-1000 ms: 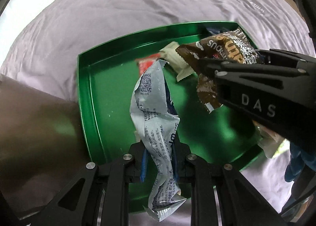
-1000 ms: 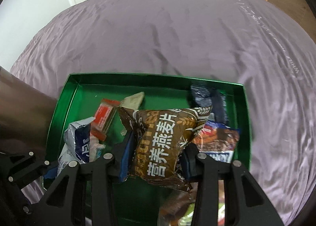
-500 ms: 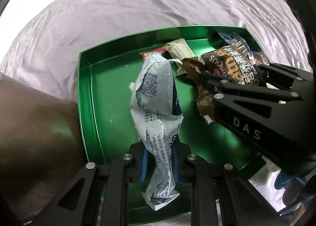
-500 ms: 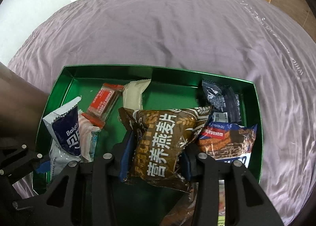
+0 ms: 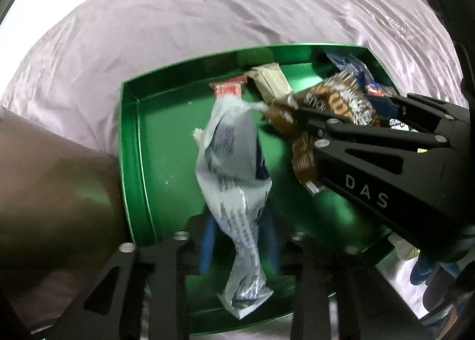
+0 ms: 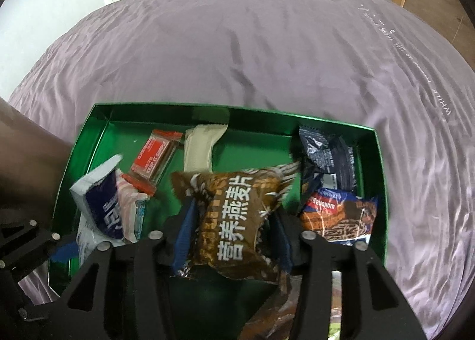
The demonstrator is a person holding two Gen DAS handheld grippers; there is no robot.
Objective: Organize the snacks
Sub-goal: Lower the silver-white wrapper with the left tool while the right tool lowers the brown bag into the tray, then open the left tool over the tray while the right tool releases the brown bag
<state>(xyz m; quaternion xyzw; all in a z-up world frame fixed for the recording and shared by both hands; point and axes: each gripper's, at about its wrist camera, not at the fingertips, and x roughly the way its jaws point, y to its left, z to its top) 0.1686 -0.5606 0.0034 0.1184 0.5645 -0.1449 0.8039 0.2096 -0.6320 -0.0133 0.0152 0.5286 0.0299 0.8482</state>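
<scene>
The green tray [image 6: 89, 144] gleams like glossy metal; the brown snack bag [image 6: 237, 215] at lower centre is shiny crinkled film, probably plastic. The purple bedsheet [image 6: 237, 52] is matt, wrinkled cloth.

left gripper [image 5: 239, 246]: jaws opening | right gripper [image 6: 234, 236]: jaws seemingly opening, pointing down

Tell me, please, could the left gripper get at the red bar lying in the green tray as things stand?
Probably not yet: the left gripper is only now opening around the white packet, which hangs between it and the red bar.
</scene>
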